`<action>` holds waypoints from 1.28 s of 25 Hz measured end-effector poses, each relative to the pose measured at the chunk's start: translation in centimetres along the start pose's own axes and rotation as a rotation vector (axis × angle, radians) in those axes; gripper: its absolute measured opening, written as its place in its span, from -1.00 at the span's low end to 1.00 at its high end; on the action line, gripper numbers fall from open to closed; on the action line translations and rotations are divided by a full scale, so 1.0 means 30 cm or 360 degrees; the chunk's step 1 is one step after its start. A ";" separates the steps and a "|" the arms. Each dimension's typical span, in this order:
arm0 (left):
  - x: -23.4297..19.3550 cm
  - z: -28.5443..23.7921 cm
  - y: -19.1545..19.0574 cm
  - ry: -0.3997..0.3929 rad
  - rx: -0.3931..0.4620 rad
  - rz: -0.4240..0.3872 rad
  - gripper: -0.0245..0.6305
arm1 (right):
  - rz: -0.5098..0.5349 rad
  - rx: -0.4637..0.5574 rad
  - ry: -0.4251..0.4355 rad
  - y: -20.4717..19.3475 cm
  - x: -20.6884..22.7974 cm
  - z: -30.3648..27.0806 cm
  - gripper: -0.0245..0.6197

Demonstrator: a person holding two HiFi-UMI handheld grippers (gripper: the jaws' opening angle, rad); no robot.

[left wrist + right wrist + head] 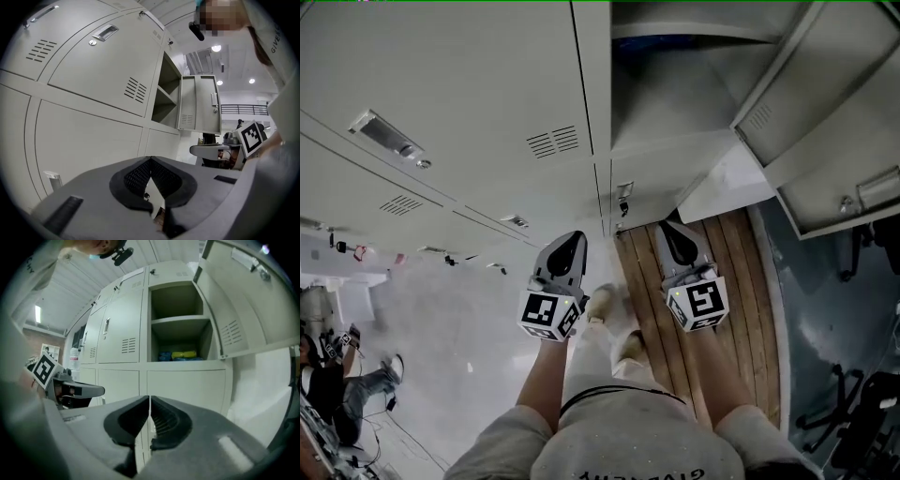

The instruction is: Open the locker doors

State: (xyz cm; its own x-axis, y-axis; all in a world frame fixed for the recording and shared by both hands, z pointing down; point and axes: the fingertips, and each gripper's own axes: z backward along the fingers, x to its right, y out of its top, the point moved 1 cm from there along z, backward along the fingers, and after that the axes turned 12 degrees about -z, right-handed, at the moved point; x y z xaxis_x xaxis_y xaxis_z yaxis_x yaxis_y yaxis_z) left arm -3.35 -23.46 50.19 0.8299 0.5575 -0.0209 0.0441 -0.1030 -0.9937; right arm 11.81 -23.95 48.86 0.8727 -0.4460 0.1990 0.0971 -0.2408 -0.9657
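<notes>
Only right gripper view shows packets [180,355] inside open locker [177,301]; left gripper [150,159], right gripper [149,397] jaws closed, empty.

Before us the closed doors [441,103] stand at left and the open locker [675,84] at right, its door [834,122] swung out rightward, packets [180,355] in its lower compartment, our left gripper [570,242] and right gripper [675,232] side by side near the lower doors [187,385].

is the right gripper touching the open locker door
Apart. Right gripper view: the right gripper is shut on nothing, and the open door stands clear above it.
</notes>
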 end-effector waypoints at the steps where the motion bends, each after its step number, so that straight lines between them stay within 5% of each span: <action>1: -0.007 -0.011 -0.020 -0.0002 -0.0007 0.0007 -0.93 | -0.0016 -0.0024 0.0020 -0.028 -0.002 -0.025 -0.87; 9: -0.027 -0.095 -0.202 -0.0023 -0.0049 0.0094 -0.93 | -0.0079 -0.0239 0.0210 -0.250 -0.019 -0.234 -0.67; 17: -0.049 -0.180 -0.310 -0.0038 -0.0068 0.0141 -0.93 | -0.0147 -0.0302 0.0229 -0.404 0.043 -0.388 -0.49; 26: -0.102 -0.192 -0.369 -0.0035 -0.0108 0.0175 -0.93 | -0.0088 -0.0307 0.0305 -0.441 0.063 -0.526 -0.39; 32: -0.125 -0.167 -0.408 -0.0032 -0.0129 0.0186 -0.93 | -0.0230 -0.0242 0.0352 -0.437 0.050 -0.547 -0.29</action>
State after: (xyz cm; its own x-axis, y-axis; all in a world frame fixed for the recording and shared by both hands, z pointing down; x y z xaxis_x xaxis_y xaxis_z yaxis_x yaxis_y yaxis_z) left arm -4.21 -28.42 62.97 0.8206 0.5543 -0.1391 -0.0068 -0.2338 -0.9723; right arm 4.00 -35.62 64.57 0.7281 -0.5705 0.3800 0.1253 -0.4342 -0.8921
